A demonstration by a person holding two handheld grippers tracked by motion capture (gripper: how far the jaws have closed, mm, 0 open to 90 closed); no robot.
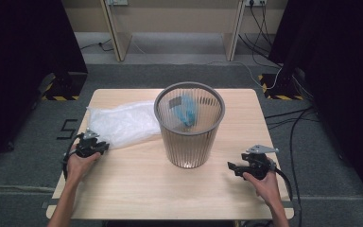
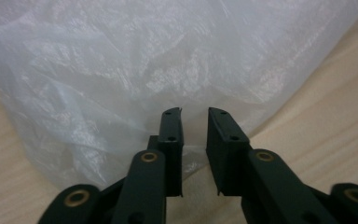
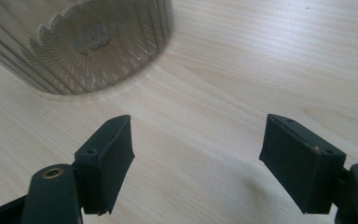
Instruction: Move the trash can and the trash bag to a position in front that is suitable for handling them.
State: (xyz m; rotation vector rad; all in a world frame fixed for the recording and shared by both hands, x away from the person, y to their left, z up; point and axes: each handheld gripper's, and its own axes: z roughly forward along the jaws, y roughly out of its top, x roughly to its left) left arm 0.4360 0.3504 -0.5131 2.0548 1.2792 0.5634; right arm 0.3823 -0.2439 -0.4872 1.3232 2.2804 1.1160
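Left claw (image 2: 195,140) nearly clenched at the bag's (image 2: 135,70) near edge should pinch one layer; right claw (image 3: 196,154) waits released near the bin (image 1: 189,124).

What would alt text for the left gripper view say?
Two black jaws of the left hand-held gripper stand close together at the edge of a crumpled clear plastic bag, a narrow gap between them. The bag lies on a light wooden table.
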